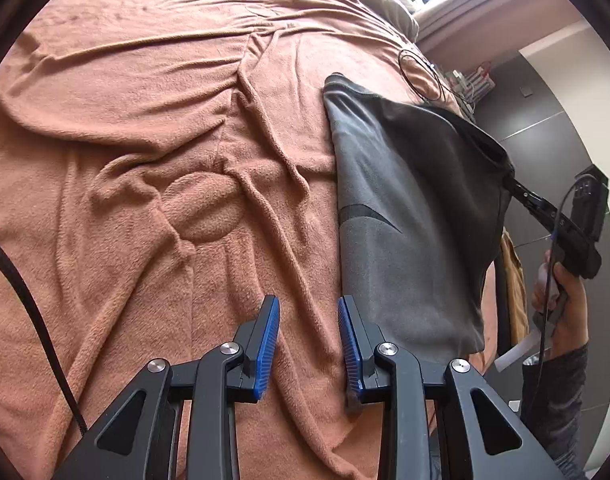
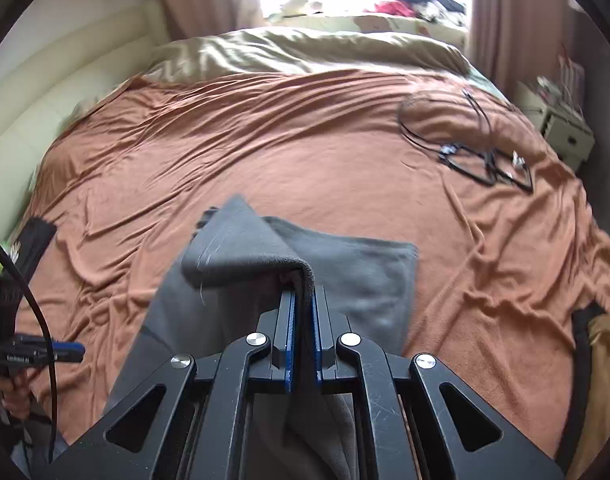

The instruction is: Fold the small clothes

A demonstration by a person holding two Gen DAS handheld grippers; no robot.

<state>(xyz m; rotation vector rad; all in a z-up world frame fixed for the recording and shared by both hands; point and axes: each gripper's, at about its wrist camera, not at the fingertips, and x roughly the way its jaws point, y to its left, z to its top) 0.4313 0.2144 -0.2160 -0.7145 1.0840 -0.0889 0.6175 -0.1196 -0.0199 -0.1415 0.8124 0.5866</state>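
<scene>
Two grippers over a bed; orange blanket point(image 2: 305, 152) covers most of it, wrinkled all over, with an olive duvet point(image 2: 297, 50) bunched at the far end by the window. Grey garment point(image 1: 401, 216) lies on the blanket's right part in the left wrist view, one edge lifted off the bed, rest draped down onto the blanket. Right gripper point(image 2: 303, 304) is closed on that lifted edge, grey cloth pinched between its blue pads and folded over the fingertips; the garment's flat part spreads ahead and right of it. Left gripper point(image 1: 308, 320) hangs over the blanket with jaws apart, nothing between them, its right finger touching or just above the garment's near left edge, can't tell which. Black cables point(image 2: 485, 160) lie tangled on the blanket far right, well apart from the garment. Small white drawer unit point(image 2: 565, 136) beside the bed at right
</scene>
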